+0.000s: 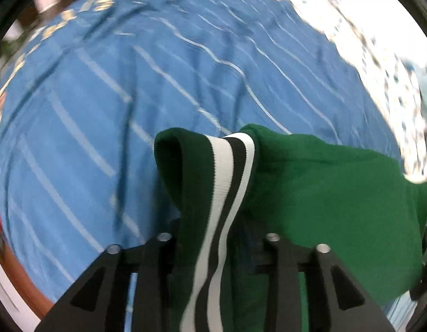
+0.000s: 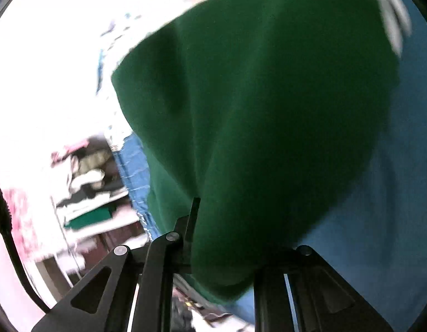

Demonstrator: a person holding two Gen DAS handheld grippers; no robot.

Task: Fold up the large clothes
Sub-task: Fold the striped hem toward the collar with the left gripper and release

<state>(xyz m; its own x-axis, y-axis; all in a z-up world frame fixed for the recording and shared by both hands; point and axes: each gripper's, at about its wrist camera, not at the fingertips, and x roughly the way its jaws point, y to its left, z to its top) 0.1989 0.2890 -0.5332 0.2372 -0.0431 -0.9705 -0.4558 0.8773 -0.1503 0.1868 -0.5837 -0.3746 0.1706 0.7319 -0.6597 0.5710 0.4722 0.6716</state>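
A green garment (image 1: 324, 193) with a white-and-black striped ribbed band (image 1: 230, 182) hangs over a blue striped sheet (image 1: 130, 96). In the left wrist view the band runs down between the two black fingers of my left gripper (image 1: 217, 238), which is shut on it; the cloth hides the fingertips. In the right wrist view the same green garment (image 2: 255, 110) fills the middle, blurred, and drapes over my right gripper (image 2: 224, 235). That gripper is shut on a fold of it, with one thin fingertip (image 2: 195, 204) showing at the cloth's left edge.
A white cloth with small blue marks (image 1: 379, 69) lies beyond the blue sheet at the right. A brown edge (image 1: 19, 285) shows at the lower left. The right wrist view shows shelves with folded clothes (image 2: 89, 188) and a black cable (image 2: 8, 221).
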